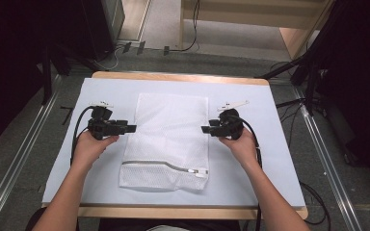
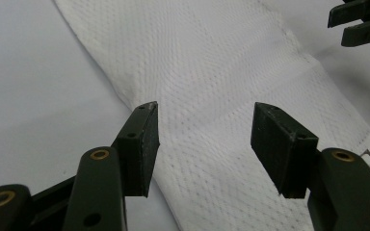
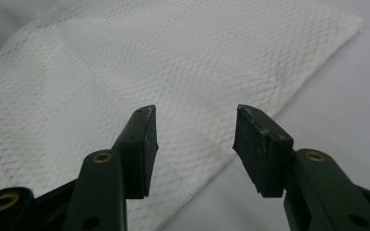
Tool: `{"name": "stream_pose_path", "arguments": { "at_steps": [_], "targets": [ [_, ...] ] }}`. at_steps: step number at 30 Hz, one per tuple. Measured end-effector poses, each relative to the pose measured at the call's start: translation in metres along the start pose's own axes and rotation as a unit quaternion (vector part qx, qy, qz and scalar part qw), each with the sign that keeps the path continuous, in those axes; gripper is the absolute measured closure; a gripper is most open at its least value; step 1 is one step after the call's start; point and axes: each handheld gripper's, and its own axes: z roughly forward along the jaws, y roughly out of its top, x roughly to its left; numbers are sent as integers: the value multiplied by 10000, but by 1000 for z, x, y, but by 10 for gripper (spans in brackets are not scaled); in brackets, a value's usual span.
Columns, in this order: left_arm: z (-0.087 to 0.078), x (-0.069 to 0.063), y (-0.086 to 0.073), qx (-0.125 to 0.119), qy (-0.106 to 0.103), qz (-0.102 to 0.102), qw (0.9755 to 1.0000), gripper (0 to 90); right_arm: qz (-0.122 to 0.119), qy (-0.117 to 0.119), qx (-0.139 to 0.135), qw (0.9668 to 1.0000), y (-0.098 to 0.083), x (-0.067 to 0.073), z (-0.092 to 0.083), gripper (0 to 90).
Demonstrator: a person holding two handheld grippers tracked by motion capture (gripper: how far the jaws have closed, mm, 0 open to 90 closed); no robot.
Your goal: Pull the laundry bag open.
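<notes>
The white mesh laundry bag [image 1: 166, 142] lies flat in the middle of the desk [image 1: 270, 159], zipper toward the person. The left tool [image 1: 131, 128] sits at its left edge, the right tool [image 1: 206, 129] at its right edge, both released, jaws apart, gripping nothing.

mesh bag [image 2: 212, 86] cut off by frame edges in both gripper views, zipper pull [image 1: 200, 173] too small

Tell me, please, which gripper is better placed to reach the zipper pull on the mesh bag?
Right gripper: the zipper pull lies at the mesh bag's near right corner, probably closer to it.
</notes>
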Motion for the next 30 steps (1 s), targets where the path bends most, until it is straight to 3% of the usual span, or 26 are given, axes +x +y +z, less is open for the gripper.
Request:
{"name": "stream_pose_path", "arguments": {
  "at_steps": [7, 17, 22, 24, 26, 30],
  "targets": [
    [-1, -13, 1, 139, -20, 133, 9998, 441, -3, 147, 45, 9999, -11, 13, -8, 522],
    [10, -52, 1, 252, -392, 484, 9977, 441, -200, 319, 180, 9991, -32, 34, -18, 549],
    [12, -62, -5, 279, -424, 598, 9969, 448, -242, 385, 179, 9988, -39, 42, -22, 575],
    [13, -65, -6, 261, -430, 594, 9970, 453, -251, 411, 177, 9987, -42, 46, -25, 617],
    [13, -67, -6, 249, -460, 582, 9969, 459, -264, 454, 186, 9984, -43, 49, -27, 739],
    [15, -73, -8, 299, -474, 668, 9962, 470, -234, 574, 272, 9977, -46, 60, -30, 837]
  ]
}}
